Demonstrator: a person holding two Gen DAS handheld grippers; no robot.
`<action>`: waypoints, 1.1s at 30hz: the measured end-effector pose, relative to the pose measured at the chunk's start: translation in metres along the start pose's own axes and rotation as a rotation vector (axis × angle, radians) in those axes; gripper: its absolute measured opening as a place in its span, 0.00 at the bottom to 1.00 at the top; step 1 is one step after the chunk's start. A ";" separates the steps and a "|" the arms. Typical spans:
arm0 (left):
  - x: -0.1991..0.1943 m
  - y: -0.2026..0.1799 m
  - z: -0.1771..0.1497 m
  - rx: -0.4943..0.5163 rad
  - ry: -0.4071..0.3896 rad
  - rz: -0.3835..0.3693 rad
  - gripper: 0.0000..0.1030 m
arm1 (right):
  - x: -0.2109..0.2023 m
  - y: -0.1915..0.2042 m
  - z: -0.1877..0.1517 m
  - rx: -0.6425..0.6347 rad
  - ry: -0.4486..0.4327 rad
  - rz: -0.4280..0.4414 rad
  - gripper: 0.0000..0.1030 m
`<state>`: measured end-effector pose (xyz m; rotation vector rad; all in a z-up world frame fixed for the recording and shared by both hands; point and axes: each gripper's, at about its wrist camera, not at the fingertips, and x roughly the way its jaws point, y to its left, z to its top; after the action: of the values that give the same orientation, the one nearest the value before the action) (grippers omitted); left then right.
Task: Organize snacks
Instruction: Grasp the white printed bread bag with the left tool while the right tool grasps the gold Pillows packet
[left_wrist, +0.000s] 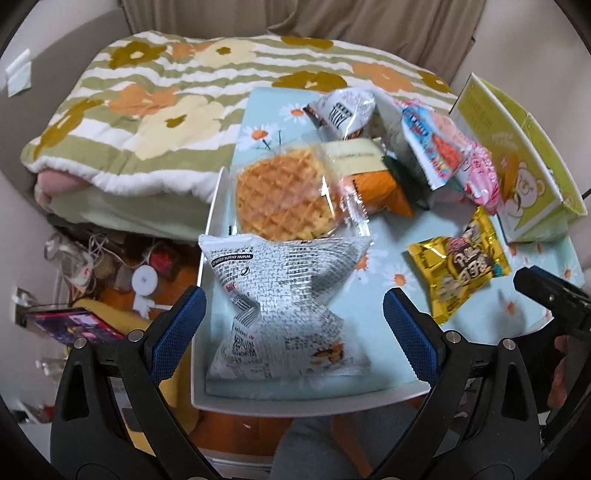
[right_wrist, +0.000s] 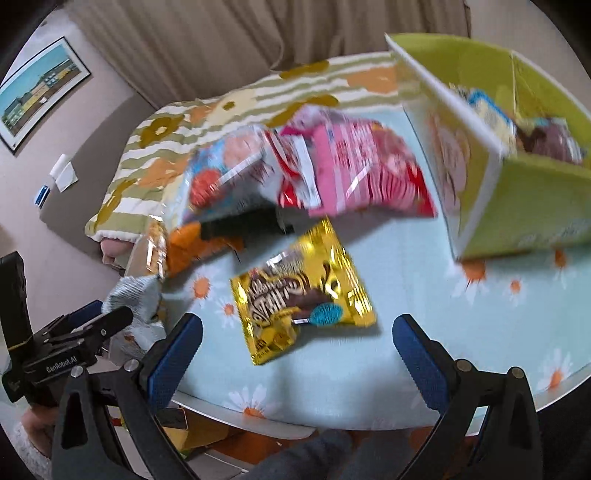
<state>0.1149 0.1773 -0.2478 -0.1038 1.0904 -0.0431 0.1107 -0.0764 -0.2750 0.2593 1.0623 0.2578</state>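
Between the spread blue pads of your left gripper (left_wrist: 293, 328) lies the silver printed snack bag (left_wrist: 284, 310), flat on the near left part of the daisy-patterned table (left_wrist: 388, 266); the jaws stand wide apart on either side of it and grip nothing, and whether the pads touch the bag you cannot tell. Just beyond that bag sits a wrapped waffle (left_wrist: 284, 192), its far edge leaning on the heap of packets further back: an orange pack (left_wrist: 380, 192), a clear-wrapped dark snack (left_wrist: 343, 110), a blue and white bag (left_wrist: 432, 147) and a pink bag (left_wrist: 480, 177). To the right of your left gripper, the gold snack packet (left_wrist: 461, 273) lies alone on the cloth. Your right gripper (right_wrist: 297, 354) hangs over the near edge of the table with its jaws also wide open and empty; the gold snack packet (right_wrist: 303, 295) lies just beyond and between its fingertips, apart from them. At the far right stands the green carton box (right_wrist: 524, 206), open at the top, with a few packets already inside. The pink bag (right_wrist: 351, 170) lies between the gold packet and the box, blurred in this view. Behind the table a flowered striped quilt (left_wrist: 155, 110) covers a bed.
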 end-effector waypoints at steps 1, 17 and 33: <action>0.005 0.001 -0.001 0.003 0.006 -0.005 0.93 | 0.002 -0.002 -0.001 0.009 -0.001 0.007 1.00; 0.032 -0.004 -0.010 0.007 0.046 0.045 0.64 | 0.035 -0.007 -0.001 -0.027 0.012 0.036 1.00; 0.021 -0.017 -0.012 0.042 0.032 0.058 0.52 | 0.069 0.010 0.017 -0.076 0.043 0.031 1.00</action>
<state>0.1136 0.1577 -0.2699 -0.0332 1.1229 -0.0155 0.1569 -0.0459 -0.3200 0.2028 1.0888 0.3327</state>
